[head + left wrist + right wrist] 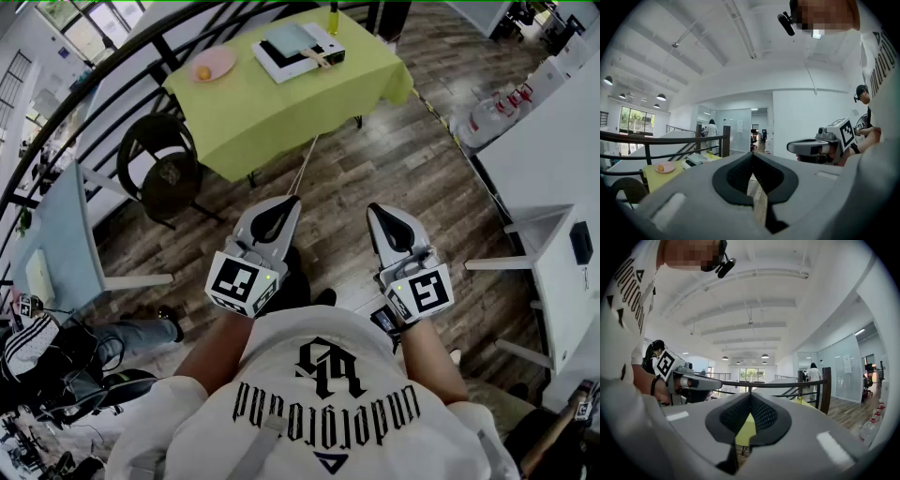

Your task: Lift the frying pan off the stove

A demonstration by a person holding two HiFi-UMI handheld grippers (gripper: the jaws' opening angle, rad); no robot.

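Head view: the frying pan (290,39), a flat teal shape, sits on the white stove (325,49) at the far end of the green-clothed table (281,108), well apart from both grippers; its pale wooden handle (317,58) sticks out toward the table's near right corner, so the long axis runs diagonally from far left to near right; the pan is small here and its rim and depth are hard to make out. A pink plate (216,62) with an orange fruit (202,72) lies to the left of the stove; a yellow bottle (333,17) stands behind it, cut off by the top edge. The left gripper (290,201) and right gripper (374,208) are held side by side over the wooden floor, tips toward the table, jaws pressed together with nothing between them; a black chair (159,167) stands at the table's left.

Left gripper view: the two jaws meet in a closed seam, empty; beyond them the table edge, the plate and a low pale stack show, too small to tell pan from stove; the right gripper appears at right.

Right gripper view: the jaws are likewise closed and empty; only a sliver of green cloth shows through the notch; a dark railing (787,383) crosses behind; the pan is hidden.
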